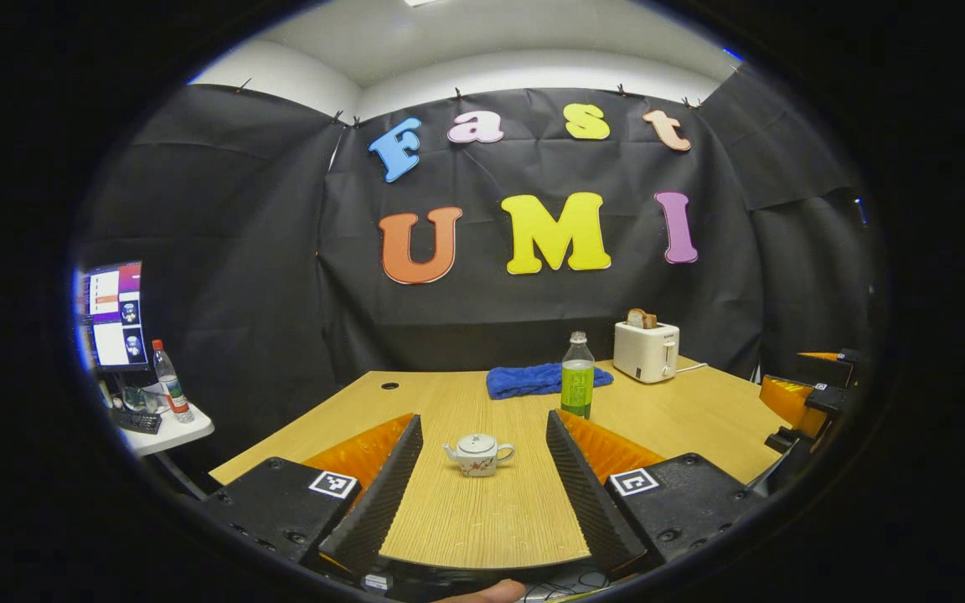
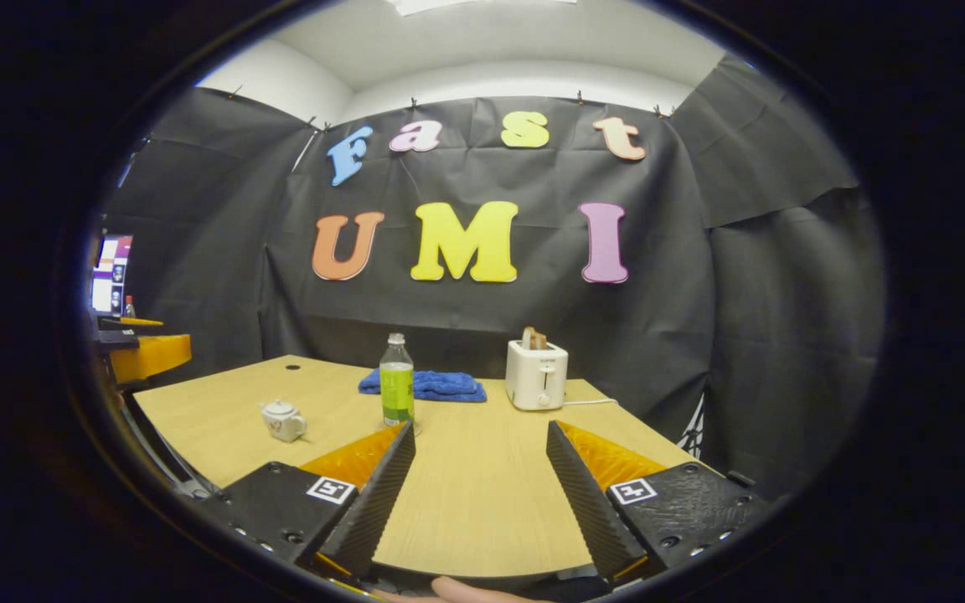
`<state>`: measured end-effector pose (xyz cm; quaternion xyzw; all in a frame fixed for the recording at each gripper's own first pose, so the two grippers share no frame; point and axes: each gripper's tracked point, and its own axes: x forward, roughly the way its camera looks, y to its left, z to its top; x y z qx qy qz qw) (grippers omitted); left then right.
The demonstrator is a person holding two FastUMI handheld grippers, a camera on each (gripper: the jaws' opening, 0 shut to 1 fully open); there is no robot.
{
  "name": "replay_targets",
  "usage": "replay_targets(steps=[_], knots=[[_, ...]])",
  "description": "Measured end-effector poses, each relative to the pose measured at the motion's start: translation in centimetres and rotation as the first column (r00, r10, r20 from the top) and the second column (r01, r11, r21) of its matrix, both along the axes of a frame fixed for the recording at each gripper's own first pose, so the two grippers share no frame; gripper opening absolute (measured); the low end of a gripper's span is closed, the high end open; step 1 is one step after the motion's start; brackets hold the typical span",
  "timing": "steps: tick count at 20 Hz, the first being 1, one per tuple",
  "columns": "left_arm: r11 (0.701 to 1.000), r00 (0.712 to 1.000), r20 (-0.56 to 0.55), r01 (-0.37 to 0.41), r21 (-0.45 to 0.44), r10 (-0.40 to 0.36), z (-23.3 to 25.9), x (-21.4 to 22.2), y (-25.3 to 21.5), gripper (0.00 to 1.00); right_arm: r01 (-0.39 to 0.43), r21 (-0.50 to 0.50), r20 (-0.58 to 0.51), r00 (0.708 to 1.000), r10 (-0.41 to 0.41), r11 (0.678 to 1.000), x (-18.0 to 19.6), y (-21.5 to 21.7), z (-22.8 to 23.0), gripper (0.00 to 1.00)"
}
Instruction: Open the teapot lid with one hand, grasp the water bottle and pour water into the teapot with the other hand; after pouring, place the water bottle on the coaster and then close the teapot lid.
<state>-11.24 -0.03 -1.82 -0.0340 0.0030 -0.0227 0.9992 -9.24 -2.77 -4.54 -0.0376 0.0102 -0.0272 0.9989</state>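
A small white teapot [image 1: 478, 455] with its lid on stands on the wooden table [image 1: 482, 519], ahead of my left gripper [image 1: 483, 417]. That gripper is open and the pot sits beyond its fingertips, untouched. Behind and to the right stands an upright water bottle [image 1: 577, 377] with a green label. In the right gripper view, my right gripper [image 2: 480, 425] is open over bare table. There the bottle [image 2: 396, 379] stands just past the left fingertip, and the teapot [image 2: 283, 420] sits farther left.
A blue towel [image 1: 545, 378] and a white toaster [image 1: 647, 350] with bread sit at the table's back. The right gripper's orange body [image 1: 801, 402] hangs off the table's right edge. A side table with a monitor [image 1: 114, 314] and another bottle [image 1: 171, 381] stands left.
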Motion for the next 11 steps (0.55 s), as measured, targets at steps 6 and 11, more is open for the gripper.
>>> replay_targets(steps=[6, 11], knots=[[1.0, 1.0, 0.003, -0.003, -0.002, 0.003, -0.6, 0.2, -0.2, 0.94, 0.009, 0.003, -0.008, 1.0, -0.008, 1.0, 0.3, -0.7, -0.5, 0.94], [1.0, 1.0, 0.011, -0.016, -0.019, 0.016, -1.3, 1.4, -0.3, 0.93, 0.004, 0.005, -0.025, 1.0, -0.004, 1.0, 0.8, -1.1, -1.7, 0.94]])
